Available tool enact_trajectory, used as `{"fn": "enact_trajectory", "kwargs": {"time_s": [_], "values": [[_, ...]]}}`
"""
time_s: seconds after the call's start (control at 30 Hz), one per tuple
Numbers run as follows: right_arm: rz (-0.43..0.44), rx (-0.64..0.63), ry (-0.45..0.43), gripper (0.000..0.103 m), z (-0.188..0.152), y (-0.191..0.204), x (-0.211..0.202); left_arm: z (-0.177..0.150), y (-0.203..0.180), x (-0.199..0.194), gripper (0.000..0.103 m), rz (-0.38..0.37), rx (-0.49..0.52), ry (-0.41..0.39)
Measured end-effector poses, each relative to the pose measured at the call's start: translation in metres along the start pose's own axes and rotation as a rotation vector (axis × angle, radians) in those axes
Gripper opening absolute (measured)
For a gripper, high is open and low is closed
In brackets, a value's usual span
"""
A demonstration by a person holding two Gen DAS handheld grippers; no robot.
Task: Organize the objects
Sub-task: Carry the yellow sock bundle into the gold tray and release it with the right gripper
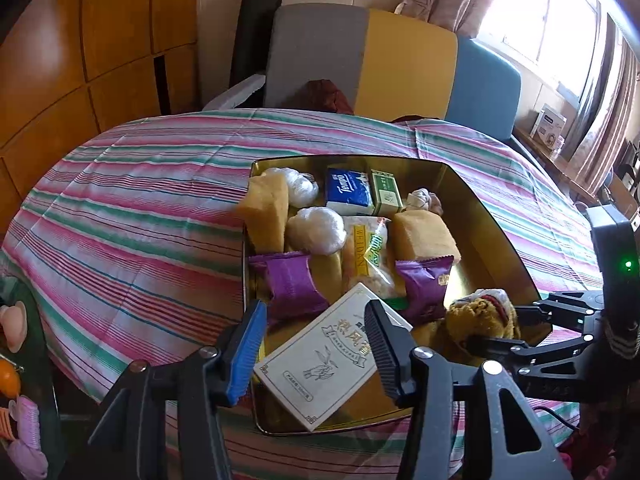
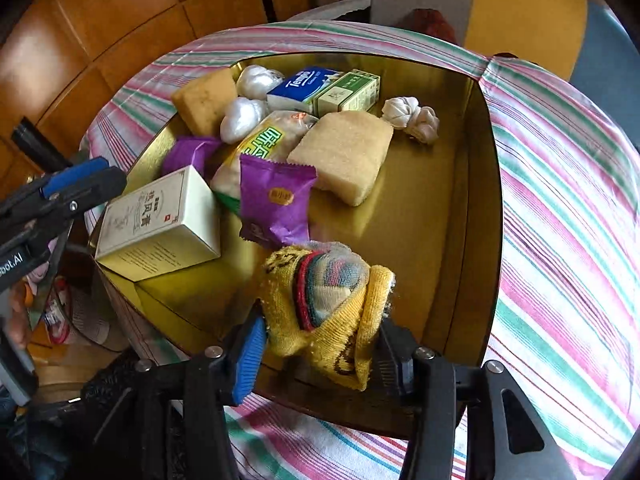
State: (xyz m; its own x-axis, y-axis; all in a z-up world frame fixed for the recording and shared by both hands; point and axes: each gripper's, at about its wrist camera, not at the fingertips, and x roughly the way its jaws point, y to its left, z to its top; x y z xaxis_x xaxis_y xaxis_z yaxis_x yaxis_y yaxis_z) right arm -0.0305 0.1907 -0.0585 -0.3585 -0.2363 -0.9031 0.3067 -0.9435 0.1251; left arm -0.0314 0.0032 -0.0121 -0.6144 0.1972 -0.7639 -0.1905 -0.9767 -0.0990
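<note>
Over the glossy gold tin, the right hand-held gripper clamps a nubby yellow knit sock bundle.

The left hand-held gripper is reaching forward and slightly downward with its two fingers spread apart, the blue-padded finger on its left and the black ribbed finger on its right, nothing clamped between them. The right hand-held gripper is pointing forward and down, its fingers drawn in and pressing from both sides on a soft bundle. In the left wrist view it is showing at the right edge, near the left one.
</note>
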Motion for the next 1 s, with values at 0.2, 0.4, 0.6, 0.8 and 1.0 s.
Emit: {"fn": "enact_trajectory", "kwargs": {"time_s": [0.2,0.4,0.6,0.8,1.0], "values": [[0.013,0.055,-0.050,0.060,-0.002,-0.009,-0.016,0.000,0.004,-0.002,0.055,0.044,-0.011,-0.017],[-0.005,0.111,-0.127,0.070,-0.003,-0.013,-0.032,-0.001,0.002,-0.006,0.055,0.077,-0.018,-0.031],[-0.124,0.184,-0.268,0.076,-0.008,-0.011,-0.055,-0.003,-0.010,-0.017,0.055,0.137,0.002,-0.083],[-0.198,0.238,-0.397,0.084,-0.011,-0.004,-0.072,-0.003,-0.021,-0.031,0.060,0.148,-0.008,-0.124],[-0.219,0.252,-0.408,0.084,-0.011,0.002,-0.068,-0.009,-0.020,-0.035,0.060,0.169,-0.056,-0.142]]}}
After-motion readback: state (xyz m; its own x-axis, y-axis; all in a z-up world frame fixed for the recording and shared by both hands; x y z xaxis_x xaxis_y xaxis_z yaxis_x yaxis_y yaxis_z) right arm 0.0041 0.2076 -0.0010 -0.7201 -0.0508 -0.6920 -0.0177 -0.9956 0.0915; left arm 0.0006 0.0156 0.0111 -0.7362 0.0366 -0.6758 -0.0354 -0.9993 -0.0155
